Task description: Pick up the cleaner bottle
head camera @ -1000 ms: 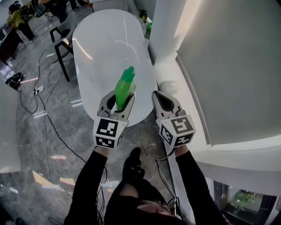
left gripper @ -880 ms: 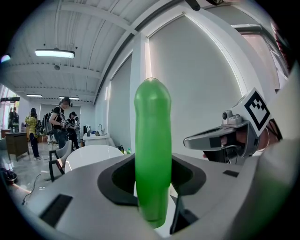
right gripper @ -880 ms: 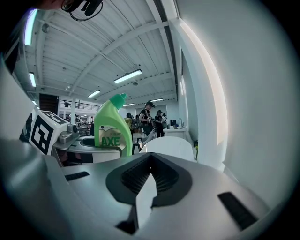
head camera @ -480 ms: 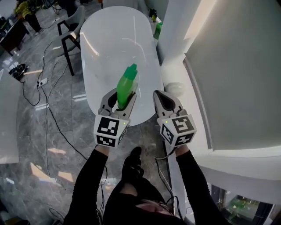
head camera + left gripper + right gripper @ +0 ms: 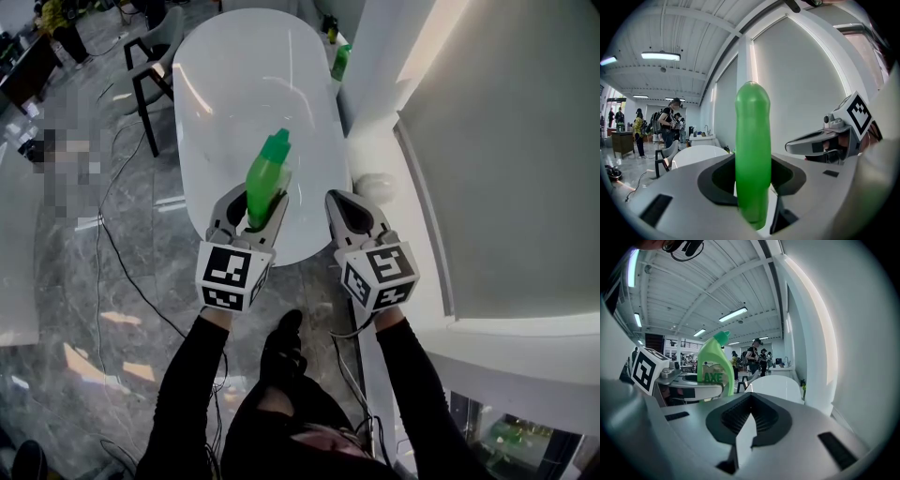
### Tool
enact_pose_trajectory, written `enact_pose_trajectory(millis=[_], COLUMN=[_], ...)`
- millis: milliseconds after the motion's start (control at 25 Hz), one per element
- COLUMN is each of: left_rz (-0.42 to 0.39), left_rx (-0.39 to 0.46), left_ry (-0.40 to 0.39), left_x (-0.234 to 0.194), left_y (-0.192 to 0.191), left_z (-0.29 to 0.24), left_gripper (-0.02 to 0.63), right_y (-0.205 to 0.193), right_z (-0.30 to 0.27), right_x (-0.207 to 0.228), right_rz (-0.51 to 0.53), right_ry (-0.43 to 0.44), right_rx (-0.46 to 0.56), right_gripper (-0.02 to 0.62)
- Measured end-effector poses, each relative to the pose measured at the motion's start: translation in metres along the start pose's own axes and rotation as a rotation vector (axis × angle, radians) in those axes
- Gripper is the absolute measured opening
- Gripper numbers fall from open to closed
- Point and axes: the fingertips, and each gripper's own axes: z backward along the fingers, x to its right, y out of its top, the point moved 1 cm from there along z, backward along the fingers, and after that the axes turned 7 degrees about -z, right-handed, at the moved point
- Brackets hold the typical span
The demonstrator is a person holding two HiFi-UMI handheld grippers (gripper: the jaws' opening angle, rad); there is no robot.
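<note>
- The left gripper is clamped round the lower body of the green plastic cleaner bottle, jaws held fairly wide by the bottle's girth. In the left gripper view the dark pads press on both its sides.
- What has changed over the last second is small: the bottle has stayed upright in the same hold, cap pointing up and away from me, with no slip that I can see. Only the background has slid a little, the glossy white oval table drifting right across the head view.
- The bottle sits in the air over the near end of that table. Its base shows free below the jaws in the left gripper view, so I judge it already lifted clear – the pick-up looks as good as done.
- The right gripper hangs just right of the left one, jaws closed together on nothing; it has no part in the hold.
- A second small green bottle stands at the table's far right edge, well apart and untouched.
- All that's left is keeping the clamp steady and the bottle vertical.
</note>
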Motion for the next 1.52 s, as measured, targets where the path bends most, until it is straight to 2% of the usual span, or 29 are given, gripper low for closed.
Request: enact_pose_trajectory(millis=[1520], left_rz=[0.018], left_rx=[0.018], left_ry=[0.036], left_x=[-0.035], left_y=[-0.004], left_z=[0.01], left_gripper=[0.189], right_y=[-0.003], right_z=[-0.031], right_x=[-0.021], right_rz=[0.036], right_ry=[0.036], right_rx=[-0.032], right_gripper=[0.001])
